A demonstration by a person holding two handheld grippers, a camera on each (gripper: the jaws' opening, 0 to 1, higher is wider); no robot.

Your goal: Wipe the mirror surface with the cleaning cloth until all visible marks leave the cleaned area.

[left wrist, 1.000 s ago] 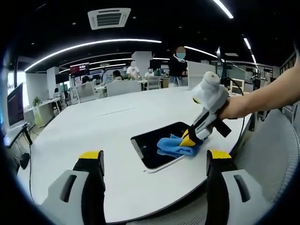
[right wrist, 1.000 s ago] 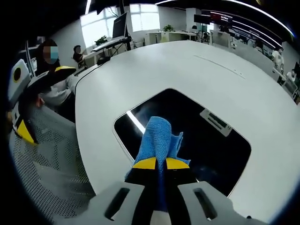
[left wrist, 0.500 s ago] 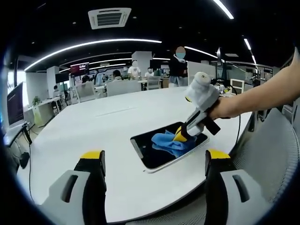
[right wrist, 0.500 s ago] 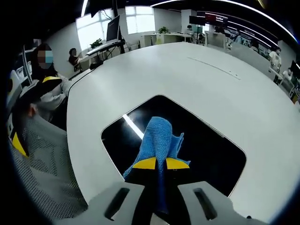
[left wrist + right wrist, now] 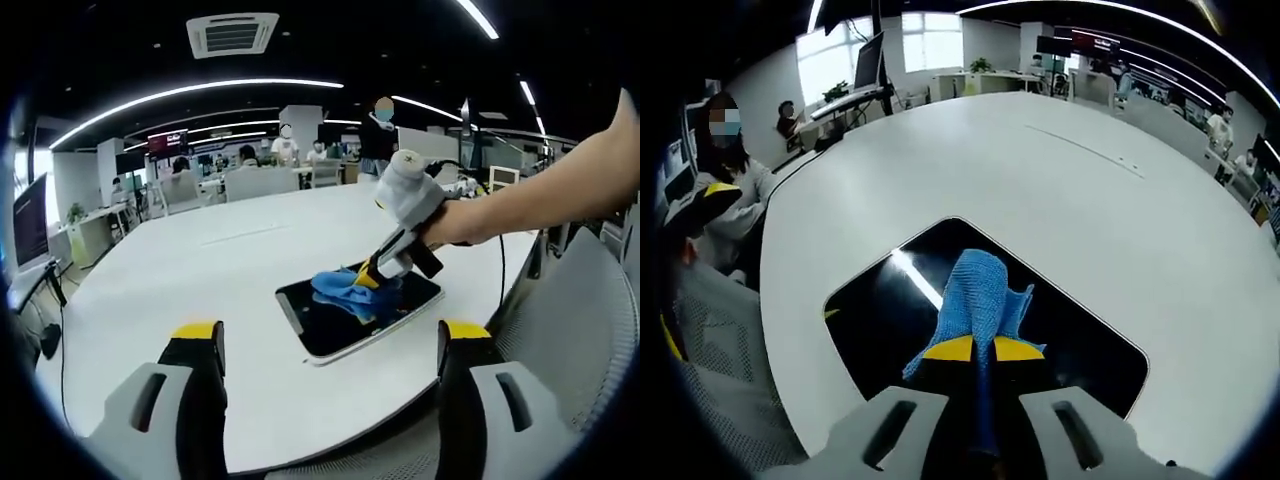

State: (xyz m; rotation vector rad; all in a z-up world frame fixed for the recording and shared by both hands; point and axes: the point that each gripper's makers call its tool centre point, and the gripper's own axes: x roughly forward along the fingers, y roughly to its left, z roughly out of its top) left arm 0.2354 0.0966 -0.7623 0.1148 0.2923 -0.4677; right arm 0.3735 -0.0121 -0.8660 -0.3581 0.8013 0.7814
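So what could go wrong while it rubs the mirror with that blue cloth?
1. The mirror lies loose on the white table, near its edge. The left tool hangs open and apart from it, so a hard push might slide it off.
2. The right tool pinches only one end of the blue cloth. Pressed too low, its hard yellow tips might scratch the glass.

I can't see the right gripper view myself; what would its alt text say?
The right gripper, its yellow-tipped jaws shut on a blue cleaning cloth, presses the cloth onto a dark rectangular mirror lying flat on a big white table. Office desks and seated people sit in the background.
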